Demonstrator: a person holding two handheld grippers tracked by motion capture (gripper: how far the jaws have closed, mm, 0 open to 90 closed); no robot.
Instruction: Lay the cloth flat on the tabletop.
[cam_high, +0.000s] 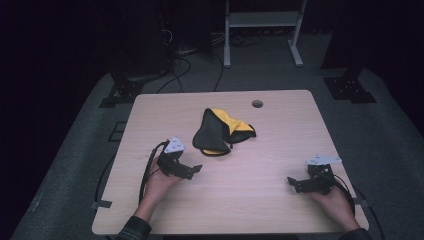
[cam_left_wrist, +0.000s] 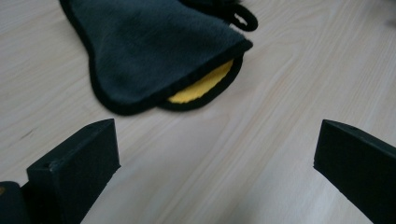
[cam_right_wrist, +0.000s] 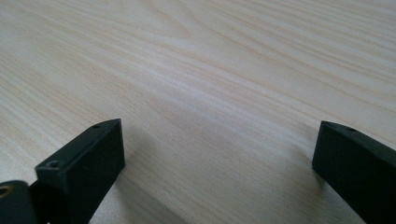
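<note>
The black-and-yellow cloth (cam_high: 220, 132) lies crumpled on the pale wooden counter (cam_high: 260, 200), a little toward the far side of its middle, with a dark plush face turned up and the yellow face showing along its right and lower edges. A small black loop sits at its near edge. The left tongs (cam_high: 192, 171) rest on the counter just in front of and slightly left of the cloth, near it but not touching; they point toward the right. In the left gripper view the cloth (cam_left_wrist: 154, 51) lies ahead of the jaws and toward the left one, a sliver of yellow peeking from under the black-bound hem, with bare wood between the hem and the jaw tips. The left tongs (cam_left_wrist: 215, 149) stand wide, nothing between them. The right tongs (cam_high: 295, 183) rest near the counter's right front corner, well apart from the cloth, pointing left. In the right gripper view the right tongs (cam_right_wrist: 217, 149) also stand wide over bare wood grain, holding nothing.
</note>
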